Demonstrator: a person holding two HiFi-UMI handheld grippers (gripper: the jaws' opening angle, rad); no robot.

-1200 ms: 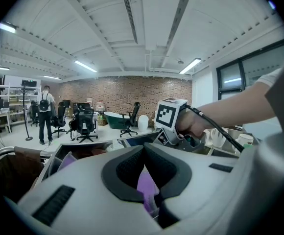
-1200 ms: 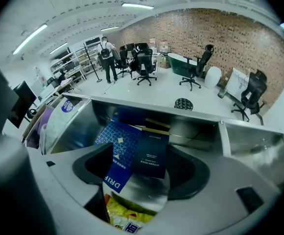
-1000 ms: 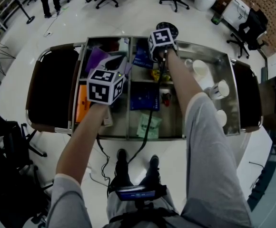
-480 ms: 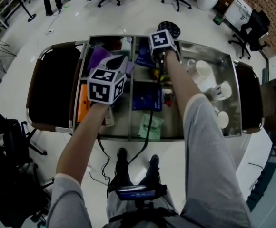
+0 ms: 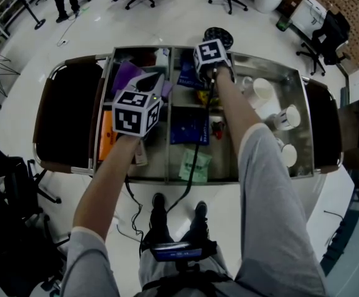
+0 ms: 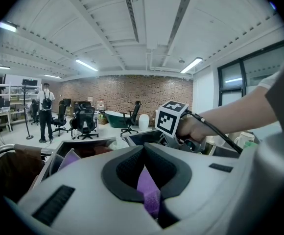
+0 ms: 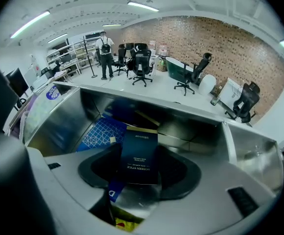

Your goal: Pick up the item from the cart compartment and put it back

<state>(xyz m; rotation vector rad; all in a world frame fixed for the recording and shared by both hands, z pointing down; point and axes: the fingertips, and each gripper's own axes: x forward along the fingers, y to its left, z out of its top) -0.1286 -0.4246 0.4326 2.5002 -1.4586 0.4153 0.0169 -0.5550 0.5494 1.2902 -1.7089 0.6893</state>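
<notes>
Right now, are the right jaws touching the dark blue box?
Touching. Right gripper view: the right gripper, jaws just closing, presses both sides of the dark blue box between them.

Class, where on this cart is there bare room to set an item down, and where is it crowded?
Bare: the dark end panel at the cart's left, and steel floor right of the green sachet. Crowded: the centre compartments, with dark blue packets and a purple pouch; white cups fill the right tray.

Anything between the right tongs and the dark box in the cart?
Nothing: the right gripper view shows the dark box between the right tongs, which have just been closing on its sides.
</notes>
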